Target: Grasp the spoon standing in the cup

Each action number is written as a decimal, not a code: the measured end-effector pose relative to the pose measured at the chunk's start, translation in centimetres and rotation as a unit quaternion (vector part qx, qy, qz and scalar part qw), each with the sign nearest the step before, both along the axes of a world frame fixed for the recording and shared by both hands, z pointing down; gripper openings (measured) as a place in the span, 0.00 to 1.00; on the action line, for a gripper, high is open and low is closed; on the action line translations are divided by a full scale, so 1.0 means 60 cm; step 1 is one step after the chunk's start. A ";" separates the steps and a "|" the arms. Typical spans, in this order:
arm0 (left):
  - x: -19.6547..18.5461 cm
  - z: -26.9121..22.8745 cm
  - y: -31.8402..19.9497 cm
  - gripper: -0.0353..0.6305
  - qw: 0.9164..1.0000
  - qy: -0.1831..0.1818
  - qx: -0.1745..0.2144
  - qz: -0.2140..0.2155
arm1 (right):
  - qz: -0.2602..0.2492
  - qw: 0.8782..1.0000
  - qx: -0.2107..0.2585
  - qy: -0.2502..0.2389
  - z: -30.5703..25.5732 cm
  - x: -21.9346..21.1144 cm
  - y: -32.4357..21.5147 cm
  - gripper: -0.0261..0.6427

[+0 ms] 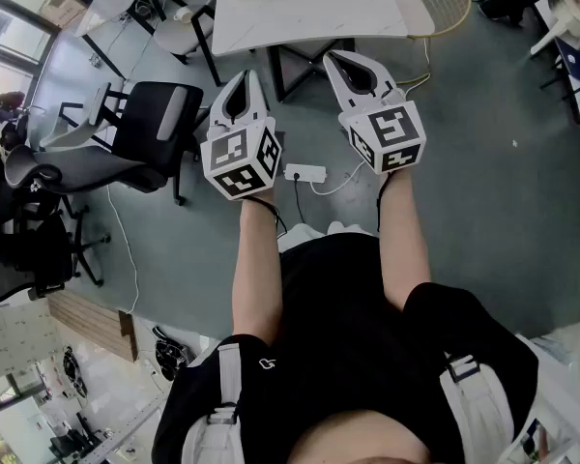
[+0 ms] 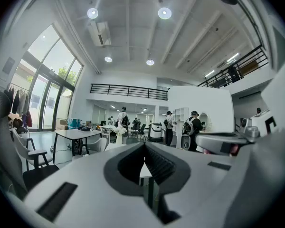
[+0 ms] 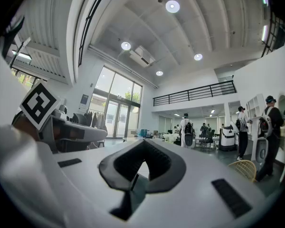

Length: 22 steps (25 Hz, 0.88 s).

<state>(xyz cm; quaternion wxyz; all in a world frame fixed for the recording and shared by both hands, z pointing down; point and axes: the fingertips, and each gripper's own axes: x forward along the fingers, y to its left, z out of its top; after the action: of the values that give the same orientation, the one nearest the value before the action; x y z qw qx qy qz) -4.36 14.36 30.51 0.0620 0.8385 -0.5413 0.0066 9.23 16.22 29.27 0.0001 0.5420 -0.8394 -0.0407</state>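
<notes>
Left gripper (image 1: 244, 75), right gripper (image 1: 334, 58): white shells, black ribbed pads in a V. Left cube (image 1: 242, 160) and right cube (image 1: 387, 135), mid frame: black-on-white square markers. Wearing black short-sleeve shirt (image 1: 348, 307), pale grey straps (image 1: 222, 399) at bottom of frame.

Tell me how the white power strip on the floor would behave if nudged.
The power strip is small and flat, so it would probably slide, not tip or roll. The white cable running from it looks floppy and would likely trail behind or tug it back. The strip is probably light for its size.
</notes>
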 end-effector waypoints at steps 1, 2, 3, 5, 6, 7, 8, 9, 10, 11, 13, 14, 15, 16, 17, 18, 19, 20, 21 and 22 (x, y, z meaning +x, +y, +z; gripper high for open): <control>0.000 0.001 0.000 0.08 1.000 0.000 0.000 0.000 | -0.002 1.000 -0.001 0.002 0.002 -0.002 0.001 0.05; 0.000 0.003 0.000 0.08 1.000 0.000 -0.001 -0.001 | -0.003 1.000 -0.001 0.003 0.005 -0.003 0.002 0.05; 0.000 0.004 0.000 0.08 1.000 0.001 -0.001 -0.001 | -0.003 1.000 -0.002 0.002 0.006 -0.004 0.002 0.05; 0.000 0.006 -0.001 0.08 1.000 0.001 -0.002 -0.002 | 0.007 1.000 0.000 -0.012 0.005 0.002 -0.002 0.05; 0.001 0.006 -0.003 0.08 1.000 0.002 -0.001 -0.002 | 0.014 1.000 0.002 -0.026 0.002 0.007 -0.004 0.05; 0.001 0.005 -0.004 0.08 1.000 0.002 -0.001 -0.002 | 0.019 0.999 0.004 -0.039 -0.001 0.012 -0.007 0.05; 0.000 0.005 -0.005 0.08 1.000 0.003 -0.001 -0.002 | 0.021 0.999 0.006 -0.048 -0.004 0.015 -0.009 0.05; -0.001 0.005 -0.007 0.08 1.000 0.004 -0.001 -0.004 | 0.020 0.998 0.007 -0.052 -0.005 0.016 -0.010 0.05; -0.003 0.004 -0.008 0.08 1.000 0.005 -0.001 -0.005 | 0.020 0.998 0.008 -0.053 -0.005 0.016 -0.011 0.05; -0.006 0.004 -0.008 0.08 1.000 0.006 0.000 -0.007 | 0.020 0.998 0.008 -0.053 -0.005 0.017 -0.011 0.05; -0.011 0.002 -0.009 0.08 1.000 0.010 0.000 -0.011 | 0.021 0.998 0.008 -0.053 -0.006 0.019 -0.013 0.05; -0.013 0.001 -0.009 0.08 1.000 0.011 0.001 -0.013 | 0.021 0.998 0.007 -0.054 -0.007 0.019 -0.015 0.05; -0.015 0.001 -0.010 0.08 1.000 0.013 0.001 -0.015 | 0.020 0.998 0.008 -0.053 -0.008 0.018 -0.016 0.05; -0.018 0.001 -0.011 0.08 1.000 0.015 0.001 -0.017 | 0.018 0.999 0.008 -0.050 -0.007 0.016 -0.016 0.05; -0.021 0.002 -0.013 0.08 1.000 0.017 0.001 -0.019 | 0.015 0.999 0.008 -0.046 -0.006 0.013 -0.016 0.05; -0.024 0.002 -0.014 0.08 1.000 0.020 0.001 -0.021 | 0.012 0.999 0.008 -0.040 -0.005 0.008 -0.016 0.05; -0.026 0.002 -0.015 0.08 0.999 0.023 0.001 -0.024 | 0.008 0.999 0.008 -0.035 -0.005 0.005 -0.016 0.05; -0.027 0.001 -0.016 0.08 0.999 0.025 0.001 -0.026 | 0.006 0.999 0.007 -0.032 -0.005 0.005 -0.015 0.05; -0.026 0.000 -0.016 0.08 0.999 0.027 0.001 -0.026 | 0.005 1.000 0.007 -0.030 -0.005 0.007 -0.015 0.05; -0.024 0.000 -0.016 0.08 0.999 0.028 0.001 -0.026 | 0.006 0.999 0.006 -0.031 -0.005 0.010 -0.015 0.05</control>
<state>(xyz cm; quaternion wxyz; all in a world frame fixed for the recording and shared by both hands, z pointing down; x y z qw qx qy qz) -5.79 13.38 30.52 0.0763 0.8241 -0.5610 -0.0186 9.82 15.32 28.95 -0.0286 0.5477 -0.8357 -0.0287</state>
